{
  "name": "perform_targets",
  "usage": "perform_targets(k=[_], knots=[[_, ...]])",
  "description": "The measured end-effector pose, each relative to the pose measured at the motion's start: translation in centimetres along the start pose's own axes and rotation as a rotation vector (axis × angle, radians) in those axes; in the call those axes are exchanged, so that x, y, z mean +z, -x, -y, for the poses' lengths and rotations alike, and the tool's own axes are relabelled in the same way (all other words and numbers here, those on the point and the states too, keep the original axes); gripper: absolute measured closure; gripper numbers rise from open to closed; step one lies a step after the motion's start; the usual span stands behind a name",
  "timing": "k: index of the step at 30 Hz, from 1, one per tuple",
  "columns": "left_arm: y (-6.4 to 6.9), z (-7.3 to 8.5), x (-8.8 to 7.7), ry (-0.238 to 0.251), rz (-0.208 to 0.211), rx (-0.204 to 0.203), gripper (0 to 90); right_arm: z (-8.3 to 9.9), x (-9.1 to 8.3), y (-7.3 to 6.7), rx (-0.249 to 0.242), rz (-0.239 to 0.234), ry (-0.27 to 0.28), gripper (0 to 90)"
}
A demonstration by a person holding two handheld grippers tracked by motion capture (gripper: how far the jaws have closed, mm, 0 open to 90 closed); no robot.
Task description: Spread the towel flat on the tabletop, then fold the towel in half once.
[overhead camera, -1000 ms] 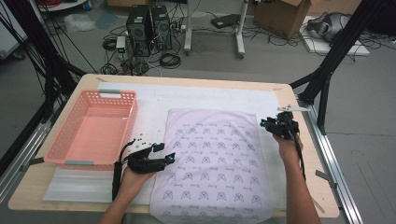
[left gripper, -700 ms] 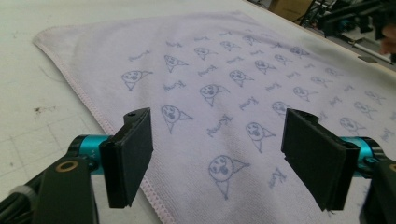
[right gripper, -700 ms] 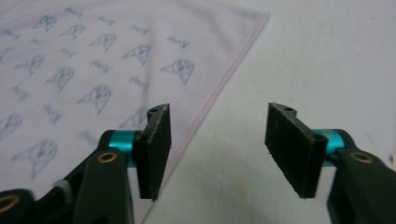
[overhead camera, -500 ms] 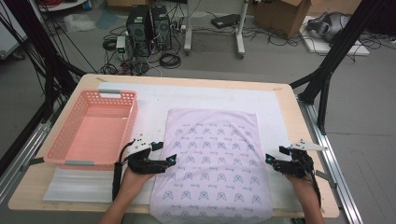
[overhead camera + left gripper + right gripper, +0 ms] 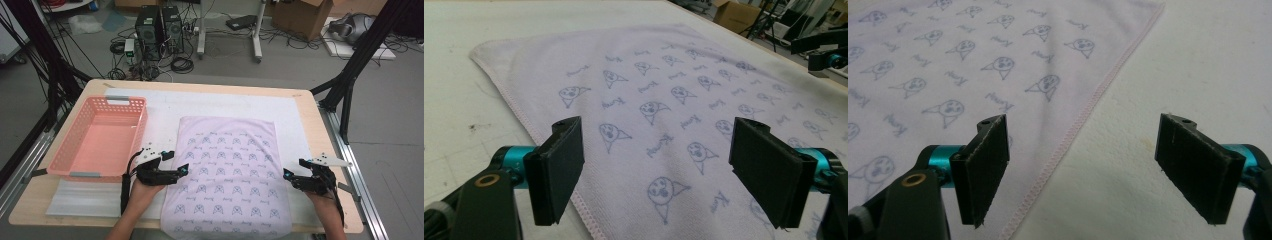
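Note:
A pale lilac towel point(image 5: 230, 175) with a small printed pattern lies flat on the white mat, its near end at the table's front edge. My left gripper point(image 5: 178, 161) is open at the towel's left edge, low over the cloth. In the left gripper view the gripper point(image 5: 656, 165) has its jaws wide apart above the towel point(image 5: 664, 90), the hem running under the left jaw. My right gripper point(image 5: 294, 168) is open at the towel's right edge. In the right gripper view the gripper point(image 5: 1083, 165) straddles the towel's point(image 5: 948, 60) hem with nothing held.
A pink plastic basket point(image 5: 102, 137) stands empty on the left of the table, close to my left gripper. The white mat point(image 5: 225, 105) covers most of the wooden table point(image 5: 320, 125). Computers, cables and boxes sit on the floor beyond the far edge.
My right gripper has moved from the towel's far right corner down along its right edge toward the near side. The left gripper has stayed almost still at the left edge.

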State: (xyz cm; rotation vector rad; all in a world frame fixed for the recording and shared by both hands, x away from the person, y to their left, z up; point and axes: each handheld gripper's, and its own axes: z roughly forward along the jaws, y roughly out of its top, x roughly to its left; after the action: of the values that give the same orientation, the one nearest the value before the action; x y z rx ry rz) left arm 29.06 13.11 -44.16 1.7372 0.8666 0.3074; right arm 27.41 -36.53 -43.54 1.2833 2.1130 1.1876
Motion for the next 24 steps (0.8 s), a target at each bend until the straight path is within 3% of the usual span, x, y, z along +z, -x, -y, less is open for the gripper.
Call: perform_targets(k=[12,19,24], knots=[[-0.3,-0.5,0.6,-0.033,-0.014,-0.024,22.9,-0.6,0.8,0.1,0.002,0.006,-0.012,20.9],[-1.3,-2.0,2.1,-0.079,-0.05,-0.046,22.8,-1.7,2.5,0.6,0.009,-0.006,-0.047,20.9],[-2.3,-2.7,3.5,-0.117,-0.107,-0.066,22.9,-2.5,3.9,0.9,0.016,0.008,-0.074,21.8]])
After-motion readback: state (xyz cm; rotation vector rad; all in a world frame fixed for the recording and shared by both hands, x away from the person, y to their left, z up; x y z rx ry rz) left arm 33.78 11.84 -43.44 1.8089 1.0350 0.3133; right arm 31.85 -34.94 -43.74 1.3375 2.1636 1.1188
